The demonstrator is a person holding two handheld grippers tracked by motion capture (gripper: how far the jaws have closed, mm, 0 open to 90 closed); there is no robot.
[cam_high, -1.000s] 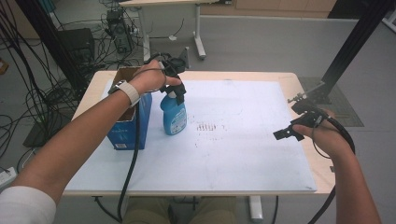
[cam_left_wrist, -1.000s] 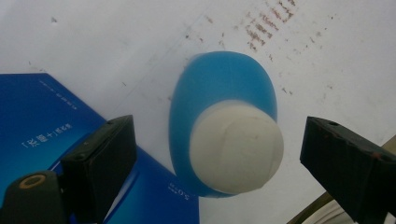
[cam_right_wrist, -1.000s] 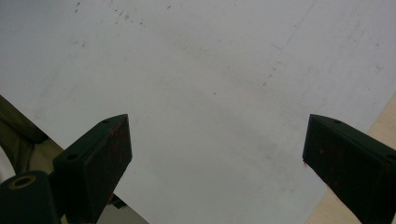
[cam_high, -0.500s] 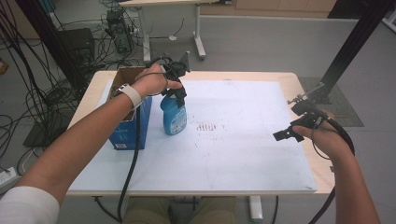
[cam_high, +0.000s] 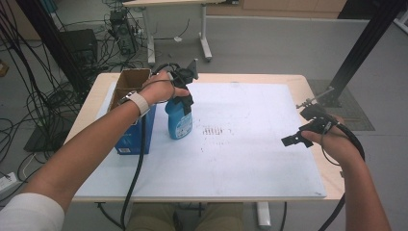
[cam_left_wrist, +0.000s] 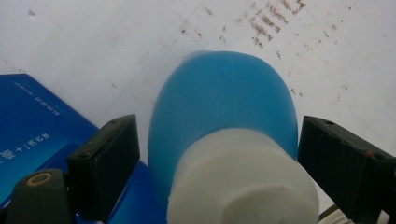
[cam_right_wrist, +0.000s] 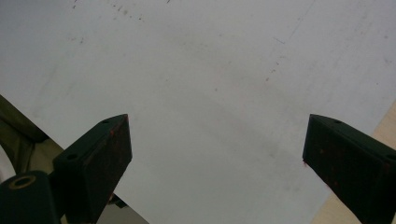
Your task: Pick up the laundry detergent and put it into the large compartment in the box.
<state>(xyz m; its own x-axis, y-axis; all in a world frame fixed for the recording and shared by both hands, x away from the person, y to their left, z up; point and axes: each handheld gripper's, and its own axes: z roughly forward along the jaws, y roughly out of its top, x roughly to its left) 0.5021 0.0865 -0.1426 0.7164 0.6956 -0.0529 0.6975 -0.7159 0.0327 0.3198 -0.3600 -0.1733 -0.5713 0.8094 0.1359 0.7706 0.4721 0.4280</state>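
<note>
left gripper (cam_high: pixel 185 96) poised over the blue spray bottle (cam_high: pixel 179 118), jaws spread wide on either side of its white cap (cam_left_wrist: pixel 243 182) with a gap showing on each side; bottle upright on the white sheet (cam_high: pixel 240 154), just beside the blue box (cam_high: pixel 137 130) near the table's left edge; right gripper (cam_high: pixel 300 137) jaws wide apart, holding nothing, above bare sheet near the right edge; broad open surface lies between the two.

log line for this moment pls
left tool: open, jaws either side of blue bottle white cap | bottle: upright beside blue box | right tool: open, over white sheet
</note>
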